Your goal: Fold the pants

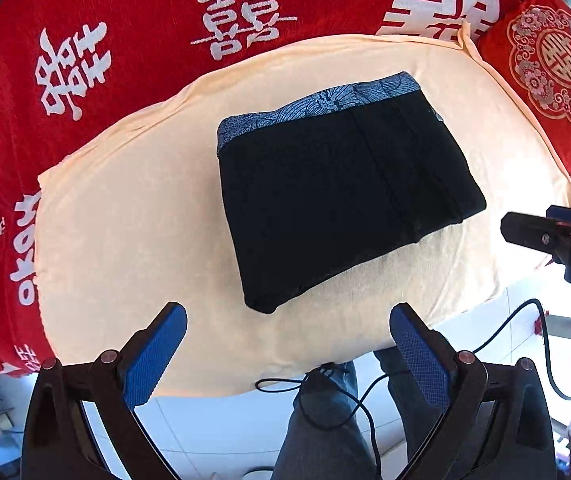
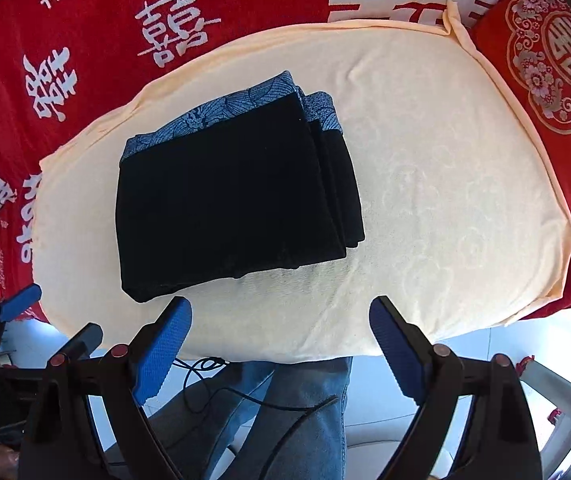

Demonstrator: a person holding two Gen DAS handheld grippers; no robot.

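- Both grippers you hold are released: the left gripper (image 1: 287,320) has its blue pads (image 1: 153,360) spread wide with nothing between them, and the right gripper (image 2: 281,316) is just as wide apart and bare.
- Your red blanket (image 1: 133,12), printed with white characters, is the biggest thing in view; it spreads behind and around everything else.
- Over it lies your cream cloth (image 1: 125,208), laid flat with a small bunched fold at its far right corner; its near edge hangs toward you.
- Your pants (image 1: 337,184) sit on that cloth as a compact black bundle, already folded into stacked layers, with the blue patterned waistband (image 1: 317,102) along the far edge.
- From your right wrist view the pants (image 2: 225,200) lie left of centre on the cloth (image 2: 445,200), the layers stepped along their right side, and neither gripper touches them.
- Your red cushion (image 2: 545,64), with a gold and white medallion, rests at the cloth's far right corner.
- Your jeans-clad legs (image 2: 297,408) show below the cloth's near edge, above a pale tiled floor.
- Your black cable (image 1: 365,396) loops across your legs.
- Your right gripper pokes into the left wrist view at the right edge, level with the near side of the pants.
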